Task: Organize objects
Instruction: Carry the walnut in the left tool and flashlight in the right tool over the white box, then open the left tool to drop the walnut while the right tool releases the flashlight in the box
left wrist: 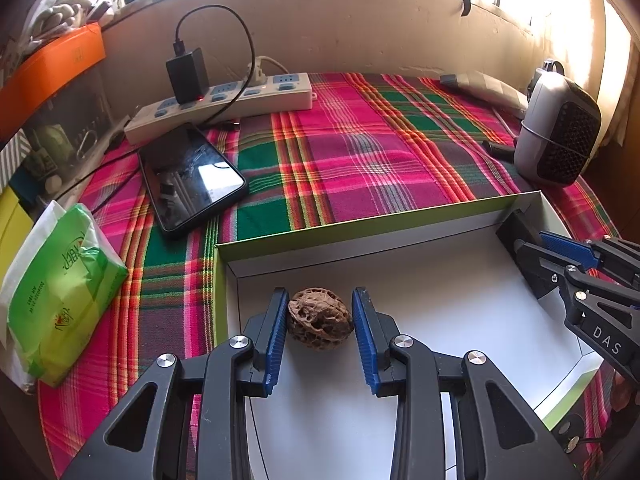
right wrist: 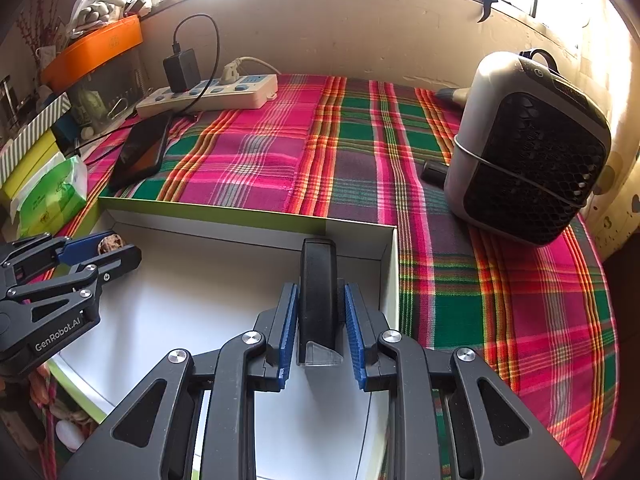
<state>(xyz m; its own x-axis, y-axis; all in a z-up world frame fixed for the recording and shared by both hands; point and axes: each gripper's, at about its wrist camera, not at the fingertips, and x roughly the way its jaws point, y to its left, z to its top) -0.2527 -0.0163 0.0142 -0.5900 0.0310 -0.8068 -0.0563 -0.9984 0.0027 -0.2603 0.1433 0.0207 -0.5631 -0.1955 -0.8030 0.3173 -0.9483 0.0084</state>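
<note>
A shallow white box with a green rim (left wrist: 360, 226) lies on the plaid cloth. Over the left part of its floor my left gripper (left wrist: 320, 294) is shut on a brown wrinkled walnut (left wrist: 320, 318), with a blue pad against each side. In the right wrist view my right gripper (right wrist: 320, 288) is shut on a slim black object (right wrist: 318, 272) with a clear wedge at its near end, by the box's right wall (right wrist: 390, 272). Each gripper shows in the other's view: the right gripper (left wrist: 536, 246) at the right edge, the left gripper (right wrist: 120, 246) with the walnut (right wrist: 110, 243) at the left.
A dark phone (left wrist: 188, 180) and a white power strip (left wrist: 224, 108) with a black charger lie at the back left. A green tissue pack (left wrist: 64, 300) sits left of the box. A grey heater (right wrist: 528, 148) and a small black cylinder (right wrist: 434, 170) stand at the right.
</note>
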